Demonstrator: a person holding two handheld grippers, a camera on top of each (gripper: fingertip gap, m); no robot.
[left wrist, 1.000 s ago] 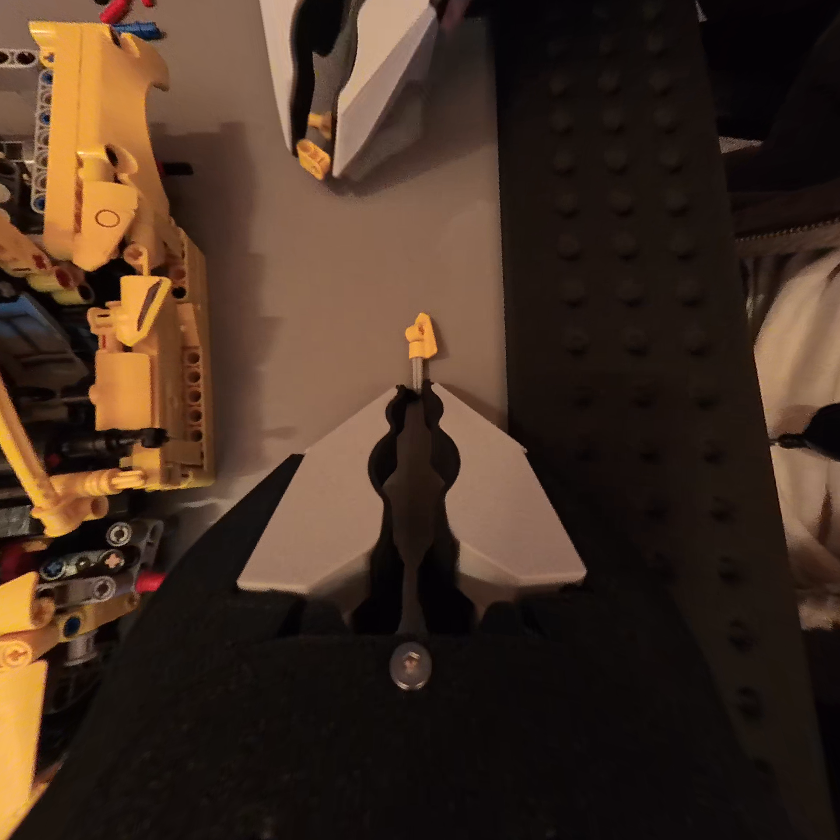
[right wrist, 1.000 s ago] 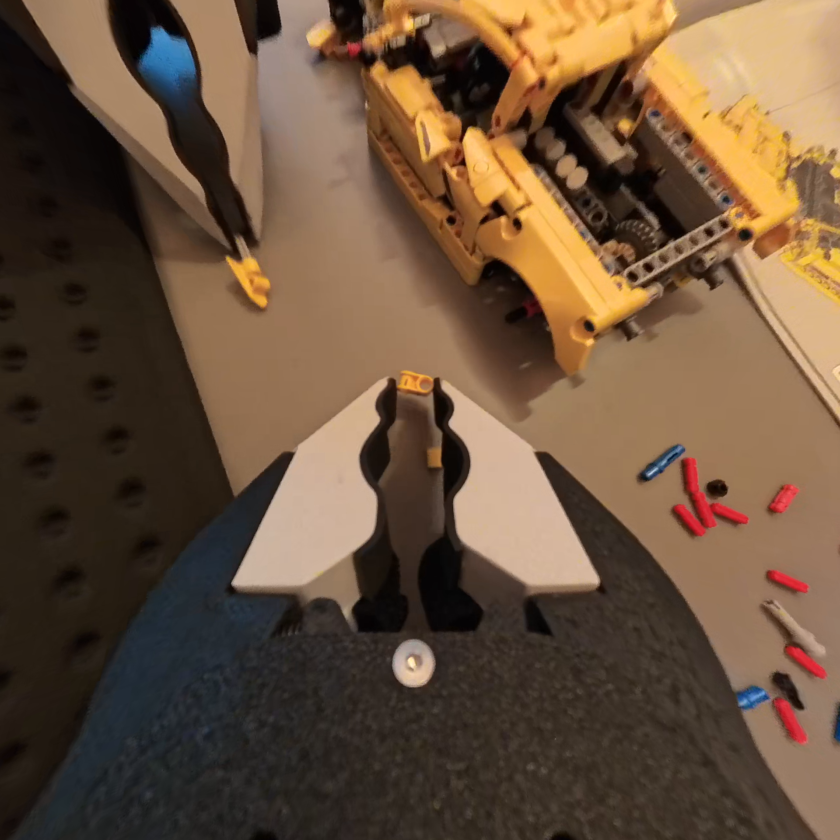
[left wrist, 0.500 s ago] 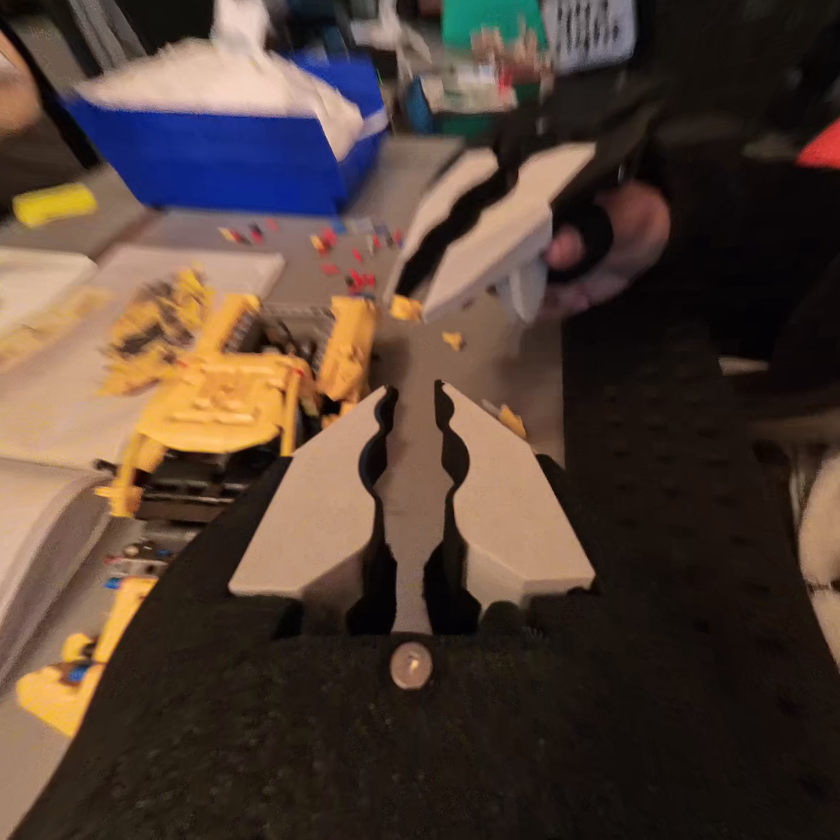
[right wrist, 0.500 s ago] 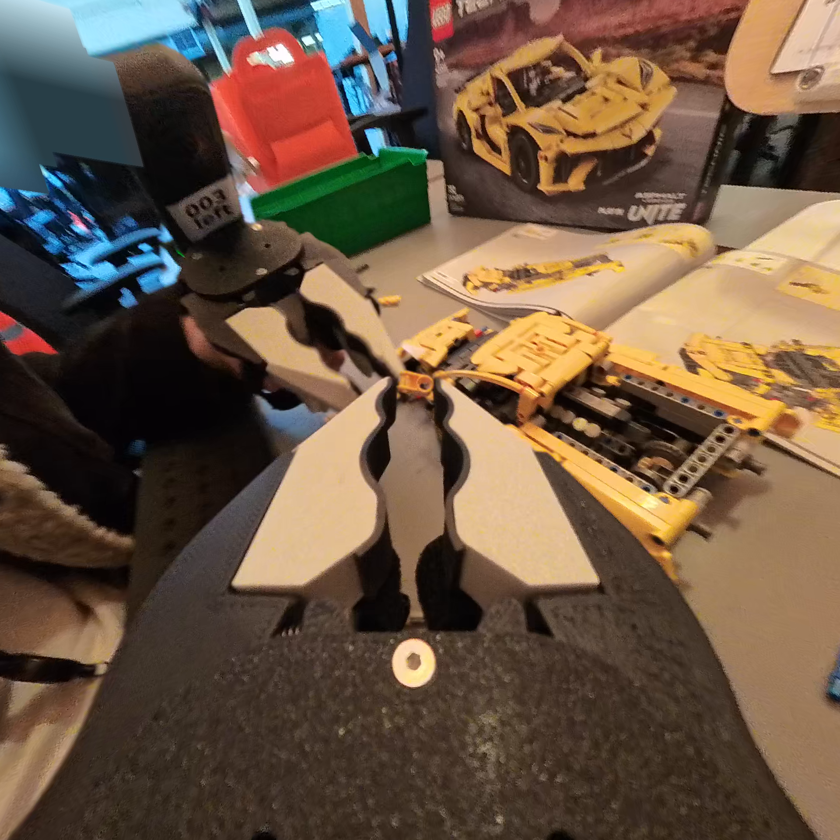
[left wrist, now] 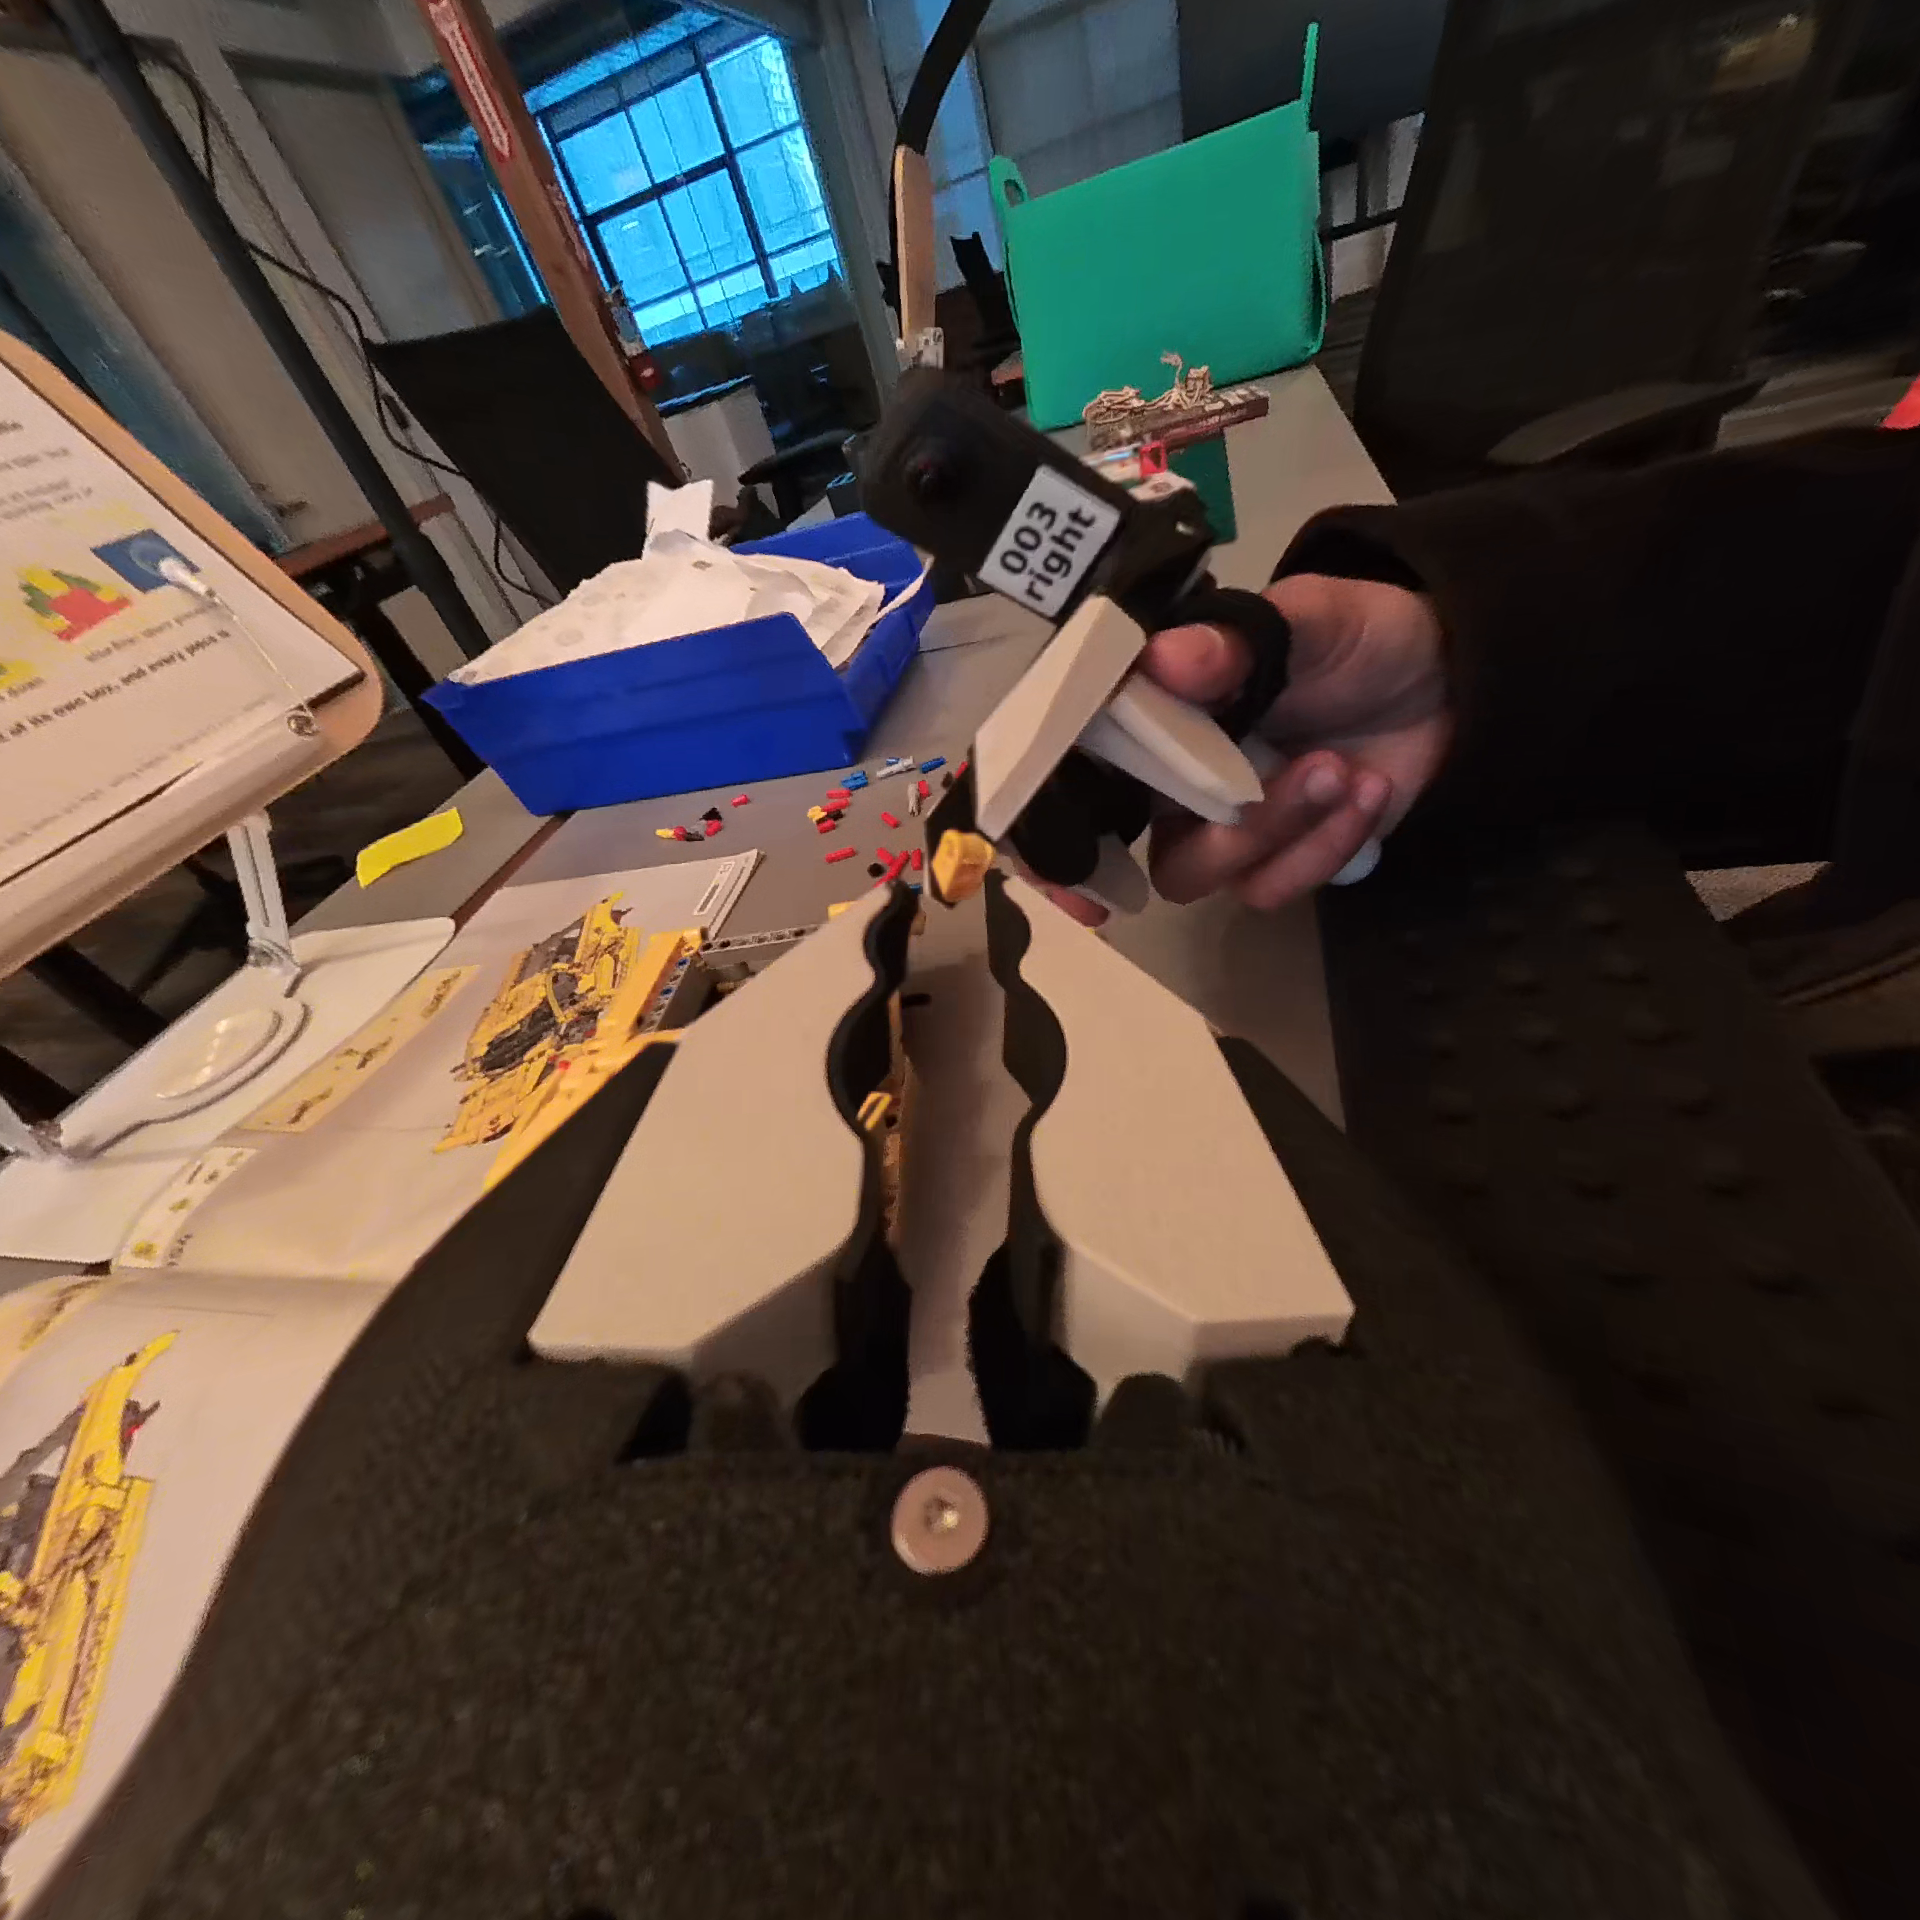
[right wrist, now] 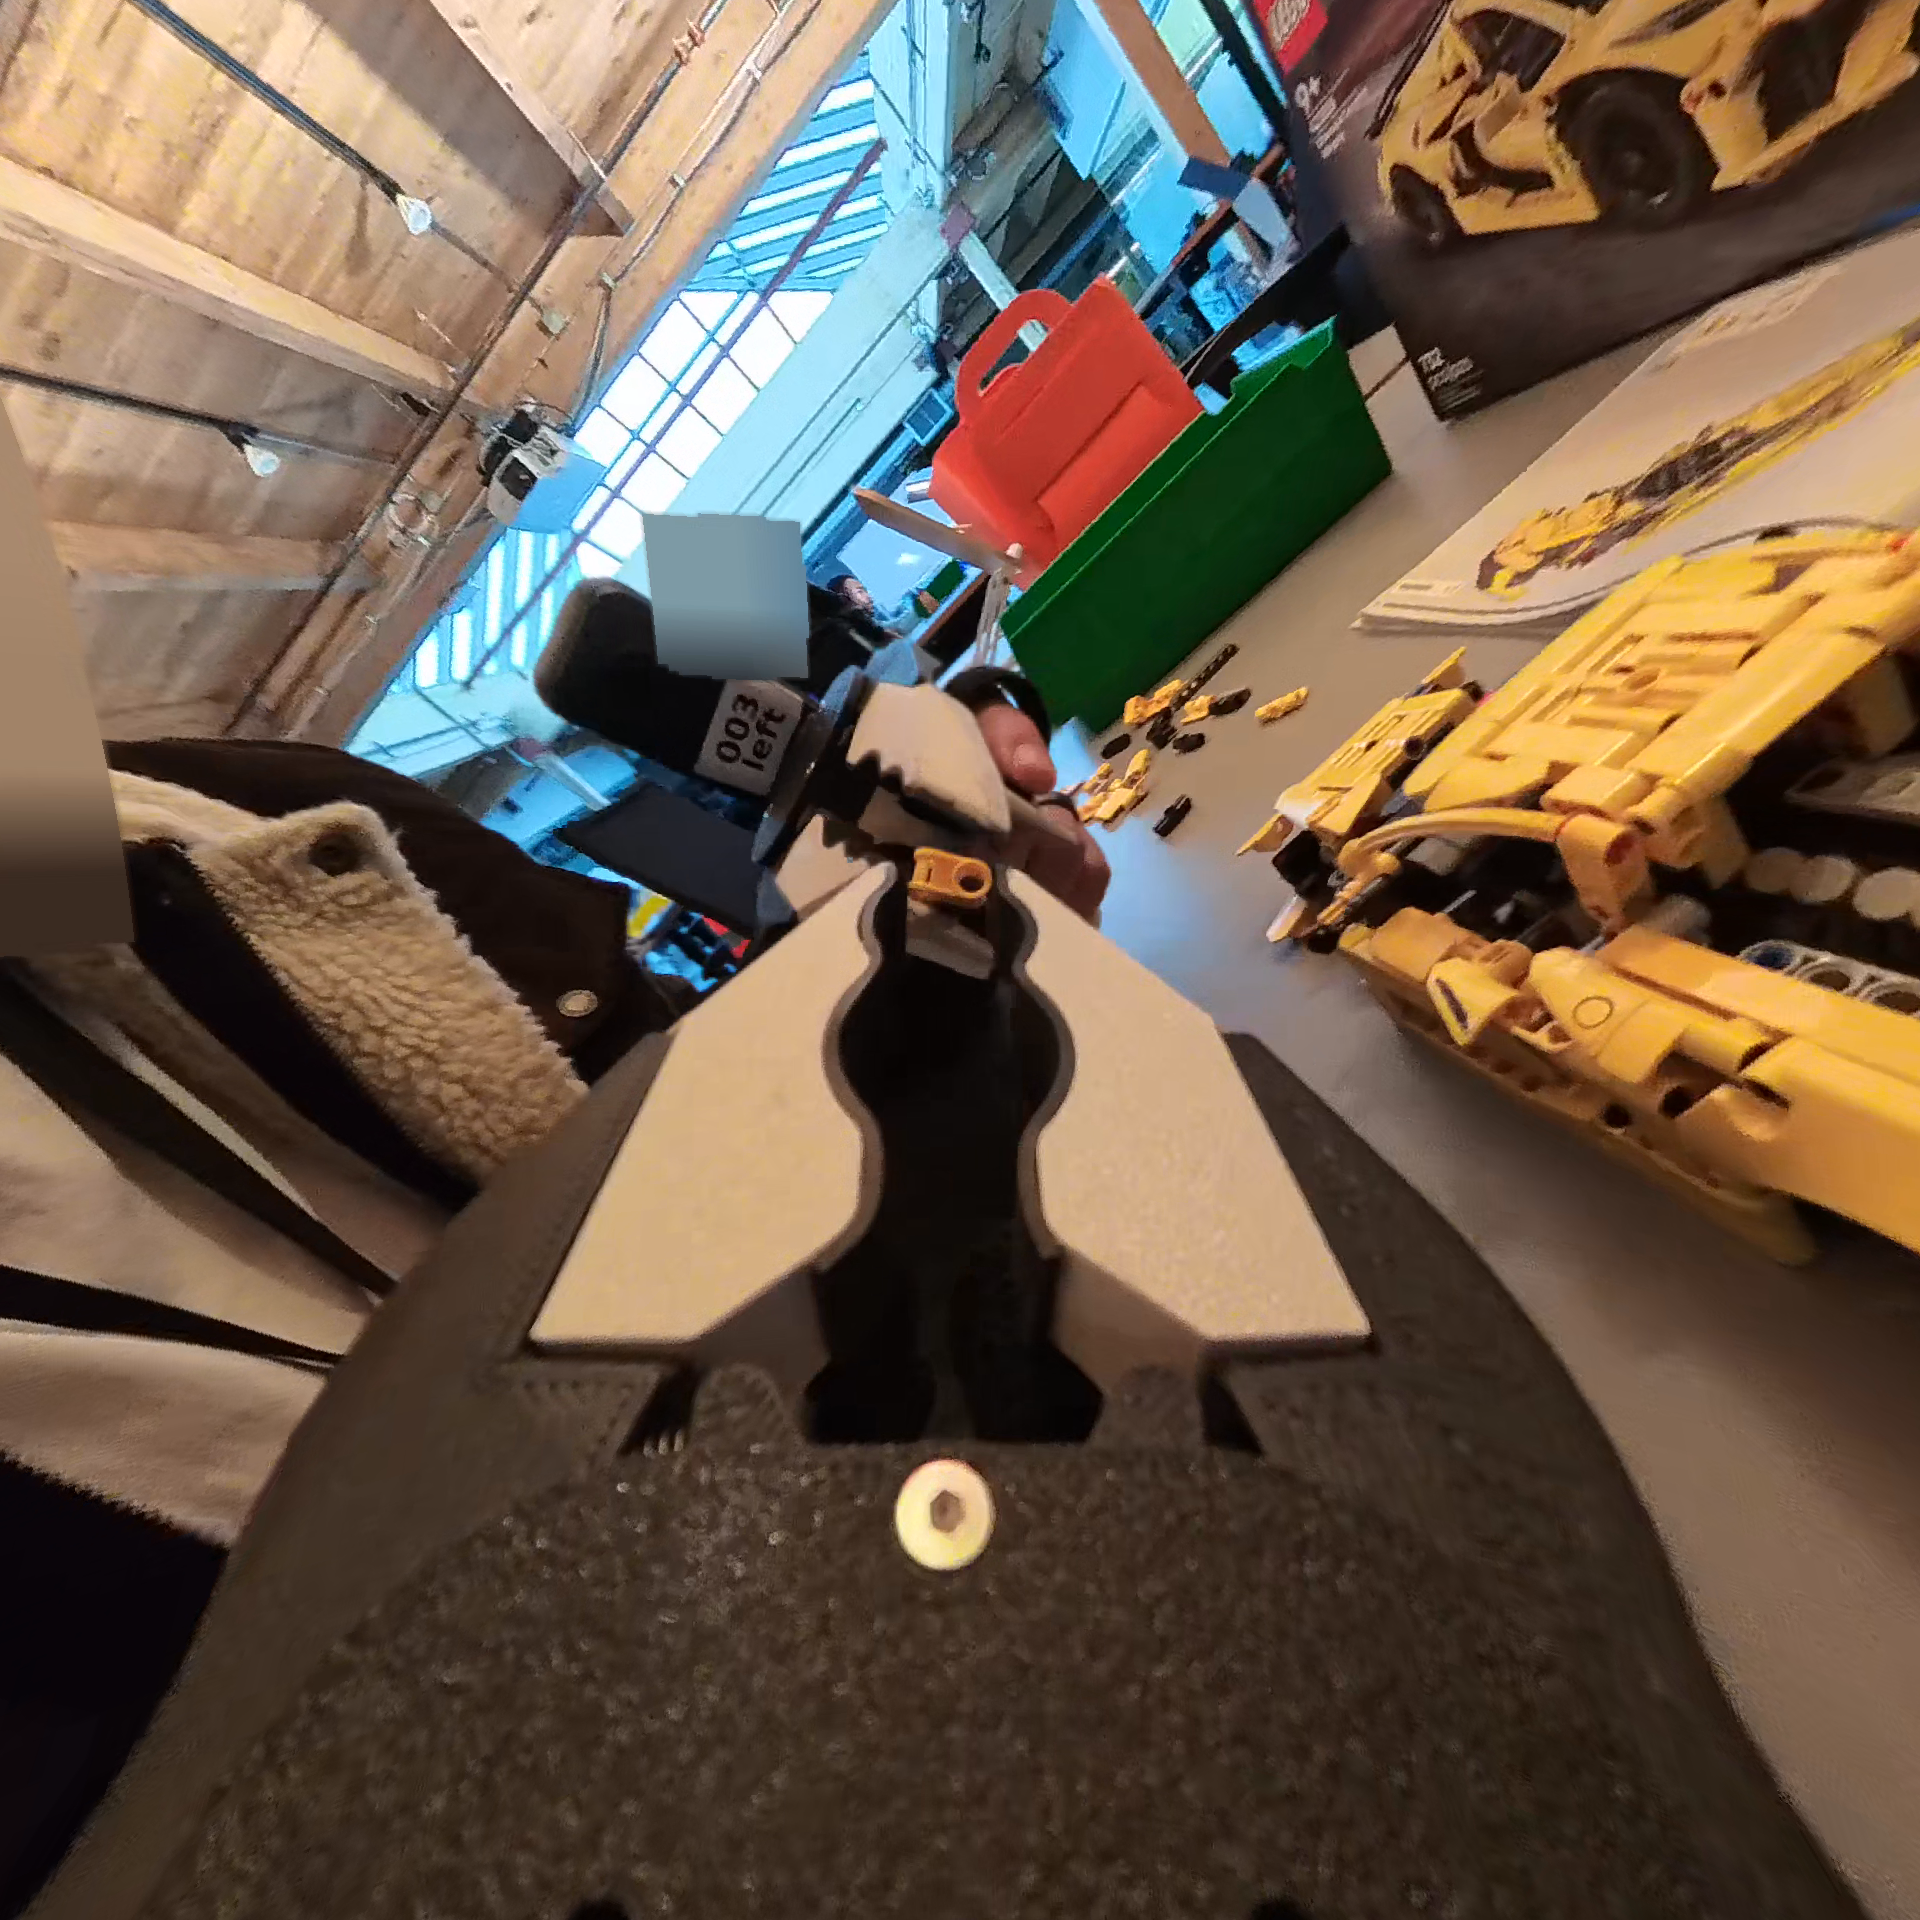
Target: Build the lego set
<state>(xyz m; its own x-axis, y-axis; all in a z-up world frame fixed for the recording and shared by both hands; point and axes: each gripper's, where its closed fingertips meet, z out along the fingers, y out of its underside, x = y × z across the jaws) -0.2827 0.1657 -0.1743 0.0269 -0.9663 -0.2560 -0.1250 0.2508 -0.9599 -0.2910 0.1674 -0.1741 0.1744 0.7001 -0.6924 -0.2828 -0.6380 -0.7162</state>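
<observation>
Right claw (right wrist: 943, 902) pinches a small yellow connector (right wrist: 948, 878) at its tips — left claw (left wrist: 945, 909) slightly parted, empty, raised over the tabletop (left wrist: 1226, 935).

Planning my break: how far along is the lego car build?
Done: much of the yellow car body stands assembled. In hand: right tongs grip a small yellow connector; left tongs are open, empty. Left: fitting that connector, plus loose pins and yellow pieces scattered on the table.
</observation>
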